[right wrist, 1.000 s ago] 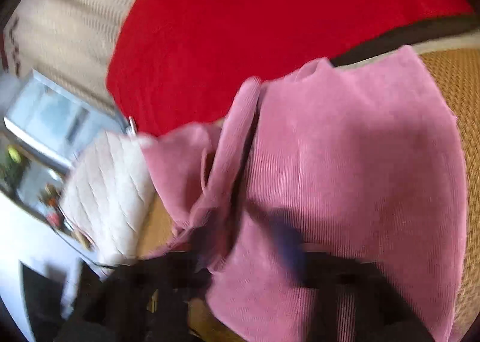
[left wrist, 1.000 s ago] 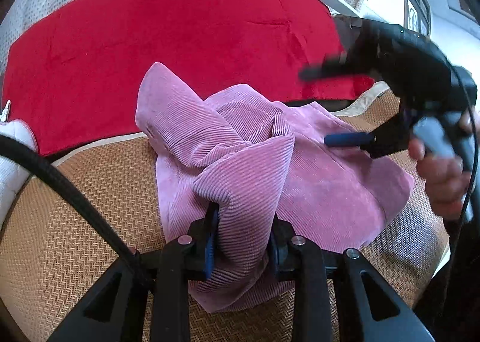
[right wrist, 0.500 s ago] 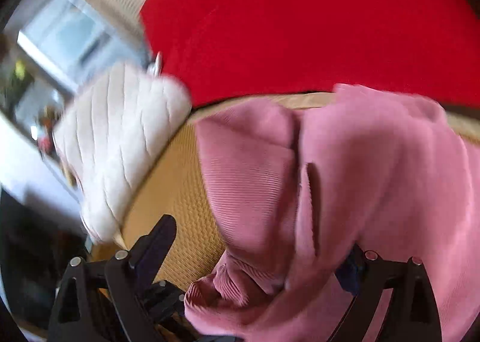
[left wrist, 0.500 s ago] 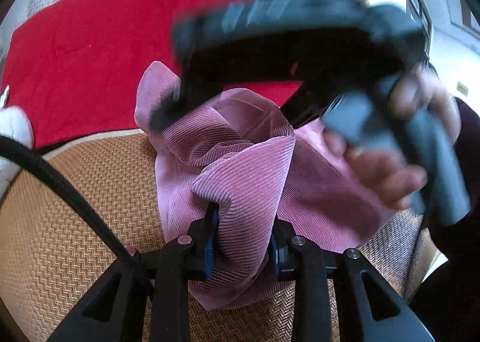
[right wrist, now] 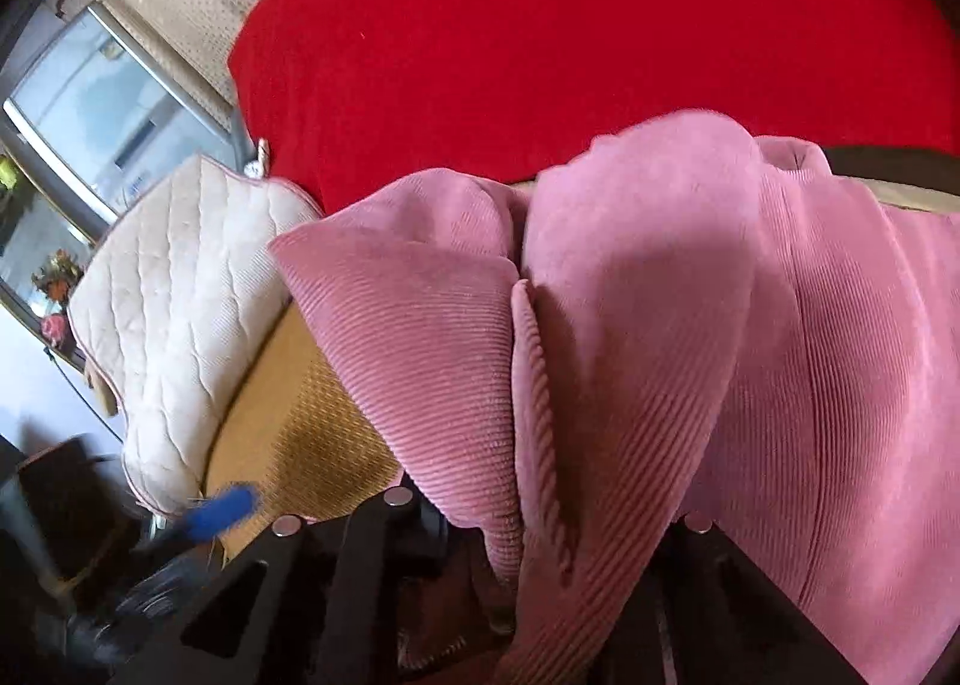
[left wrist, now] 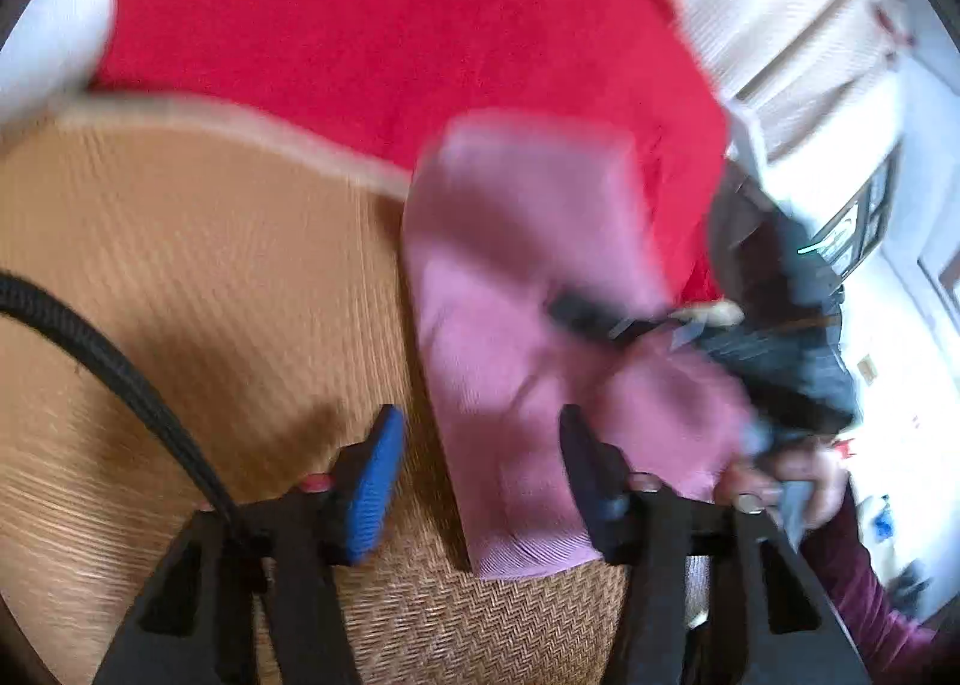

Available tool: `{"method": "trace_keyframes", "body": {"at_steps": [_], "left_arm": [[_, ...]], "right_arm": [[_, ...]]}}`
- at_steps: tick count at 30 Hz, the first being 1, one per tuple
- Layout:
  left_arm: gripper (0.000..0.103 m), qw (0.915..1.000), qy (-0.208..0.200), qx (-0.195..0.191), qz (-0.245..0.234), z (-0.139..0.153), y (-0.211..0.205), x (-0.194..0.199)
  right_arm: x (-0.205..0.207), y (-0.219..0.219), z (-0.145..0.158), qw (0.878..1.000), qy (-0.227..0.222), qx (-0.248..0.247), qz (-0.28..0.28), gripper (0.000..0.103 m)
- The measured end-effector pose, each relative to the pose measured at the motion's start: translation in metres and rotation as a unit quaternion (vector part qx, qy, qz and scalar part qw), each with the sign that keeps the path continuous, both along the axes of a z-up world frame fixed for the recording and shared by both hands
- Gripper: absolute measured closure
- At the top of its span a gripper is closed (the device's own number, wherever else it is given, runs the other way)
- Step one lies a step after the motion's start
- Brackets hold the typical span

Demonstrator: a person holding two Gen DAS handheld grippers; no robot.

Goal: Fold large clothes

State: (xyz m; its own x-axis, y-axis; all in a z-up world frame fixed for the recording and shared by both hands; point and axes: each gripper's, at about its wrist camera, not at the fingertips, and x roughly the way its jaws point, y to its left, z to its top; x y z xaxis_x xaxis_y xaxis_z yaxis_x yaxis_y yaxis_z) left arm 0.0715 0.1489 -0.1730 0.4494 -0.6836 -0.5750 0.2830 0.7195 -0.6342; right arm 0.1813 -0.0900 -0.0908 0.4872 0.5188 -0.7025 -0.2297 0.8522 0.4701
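The pink corduroy garment point(right wrist: 660, 355) lies bunched on the woven mat point(left wrist: 198, 277), right of centre in the left wrist view, with loose overlapping flaps and no flat fold yet; most of the folding looks undone. The left claw point(left wrist: 480, 439) is spread, empty. The right claw point(right wrist: 540, 553) pinches a thick gather of the garment.

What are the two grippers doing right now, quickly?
Left gripper: open, holding nothing.
Right gripper: closed on a fold of the pink corduroy garment.
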Motion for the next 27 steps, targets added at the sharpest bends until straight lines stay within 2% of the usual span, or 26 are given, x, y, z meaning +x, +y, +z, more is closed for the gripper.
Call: {"method": "trace_keyframes", "body": {"at_steps": [1, 2, 5, 8, 11, 13, 16, 18, 19, 20, 21, 22, 24, 27], "left_arm": [[0.057, 0.9993, 0.026, -0.019, -0.017, -0.012, -0.010, 0.005], [0.057, 0.9984, 0.035, -0.039, -0.023, -0.016, -0.019, 0.007], [0.058, 0.9980, 0.012, -0.051, -0.035, 0.004, -0.030, 0.008], [0.058, 0.9970, -0.025, -0.051, -0.052, 0.034, -0.050, 0.001], [0.058, 0.9941, -0.067, -0.022, -0.082, 0.066, -0.092, -0.003], [0.056, 0.9899, -0.092, 0.017, -0.107, 0.079, -0.130, -0.003], [0.055, 0.9835, -0.095, 0.072, -0.136, 0.068, -0.176, -0.001], [0.055, 0.9782, -0.071, 0.111, -0.160, 0.036, -0.199, 0.004], [0.055, 0.9780, -0.074, 0.111, -0.160, 0.026, -0.200, 0.000], [0.055, 0.9771, -0.098, 0.103, -0.158, 0.023, -0.197, -0.007], [0.055, 0.9747, -0.112, 0.108, -0.160, 0.023, -0.195, -0.013], [0.054, 0.9739, -0.112, 0.113, -0.162, 0.025, -0.194, -0.014], [0.054, 0.9771, -0.094, 0.106, -0.159, 0.028, -0.191, -0.011], [0.053, 0.9831, -0.080, 0.062, -0.153, 0.035, -0.176, -0.005]], "right_arm": [[-0.005, 0.002, 0.007, 1.000, -0.010, 0.002, 0.001, 0.085], [-0.011, -0.001, 0.014, 1.000, -0.019, 0.005, 0.001, 0.086], [-0.025, -0.009, 0.037, 0.999, -0.052, 0.008, -0.007, 0.086], [-0.039, -0.039, 0.057, 0.996, -0.074, 0.037, -0.030, 0.087], [-0.065, -0.090, 0.073, 0.989, -0.118, 0.059, -0.065, 0.087], [-0.074, -0.127, 0.073, 0.985, -0.126, 0.071, -0.094, 0.087], [-0.078, -0.182, 0.047, 0.980, -0.107, 0.058, -0.157, 0.088], [-0.070, -0.209, 0.015, 0.979, -0.064, 0.056, -0.184, 0.088], [-0.063, -0.217, -0.006, 0.981, -0.028, 0.055, -0.186, 0.088], [-0.055, -0.226, -0.034, 0.981, 0.023, 0.058, -0.186, 0.088], [-0.053, -0.231, -0.045, 0.979, 0.036, 0.073, -0.187, 0.088], [-0.055, -0.233, -0.046, 0.979, 0.033, 0.084, -0.183, 0.088], [-0.058, -0.237, -0.038, 0.983, 0.023, 0.064, -0.172, 0.085], [-0.056, -0.251, -0.050, 0.980, 0.028, 0.087, -0.175, 0.083]]}}
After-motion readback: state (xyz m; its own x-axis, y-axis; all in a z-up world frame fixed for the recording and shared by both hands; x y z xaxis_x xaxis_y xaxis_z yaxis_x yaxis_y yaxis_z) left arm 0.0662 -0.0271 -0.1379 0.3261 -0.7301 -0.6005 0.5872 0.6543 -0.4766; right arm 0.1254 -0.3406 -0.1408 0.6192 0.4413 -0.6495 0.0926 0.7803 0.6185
